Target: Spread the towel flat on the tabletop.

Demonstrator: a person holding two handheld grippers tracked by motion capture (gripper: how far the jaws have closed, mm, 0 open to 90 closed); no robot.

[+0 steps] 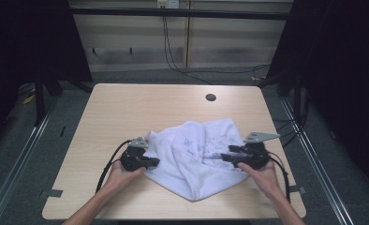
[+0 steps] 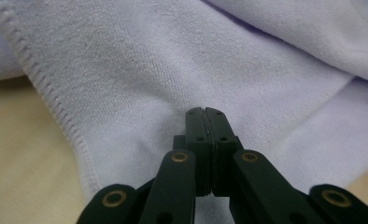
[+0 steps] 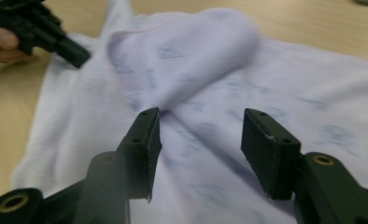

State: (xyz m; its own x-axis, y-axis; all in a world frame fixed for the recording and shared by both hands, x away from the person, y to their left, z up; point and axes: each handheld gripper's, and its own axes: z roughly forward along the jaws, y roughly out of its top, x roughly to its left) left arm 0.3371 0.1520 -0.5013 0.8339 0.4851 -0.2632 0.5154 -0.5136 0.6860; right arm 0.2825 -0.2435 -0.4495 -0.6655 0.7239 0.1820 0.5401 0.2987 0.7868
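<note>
**Two grippers at a crumpled white cloth**

Two grippers work at one cloth (image 1: 196, 157) on a wooden table (image 1: 126, 108). The cloth is white with a faint blue print and lies bunched in loose folds on the near half of the table, toward 6 o'clock from a small dark hole (image 1: 210, 97) in the tabletop.

At 9 o'clock of the cloth, the left gripper (image 1: 152, 162) sits low at the fabric's edge, held in the person's left hand (image 1: 121, 174). In the left gripper view its jaws are pressed together, tips resting against the cloth just right of a stitched hem (image 2: 56, 100); whether a fold is pinched between them cannot be told. Bare table shows at 8 o'clock in that view.

At 3 o'clock of the cloth, the right gripper (image 1: 225, 153) points toward the left one, held in the right hand (image 1: 262, 176). In the right gripper view (image 3: 198, 140) its jaws stand apart over the printed fabric, with nothing pressed between the pads. A raised fold (image 3: 205, 51) lies beyond them at 12 o'clock, and the left gripper shows at 10 o'clock.

Cables (image 1: 173, 51) trail across the floor past the table's far edge.
</note>
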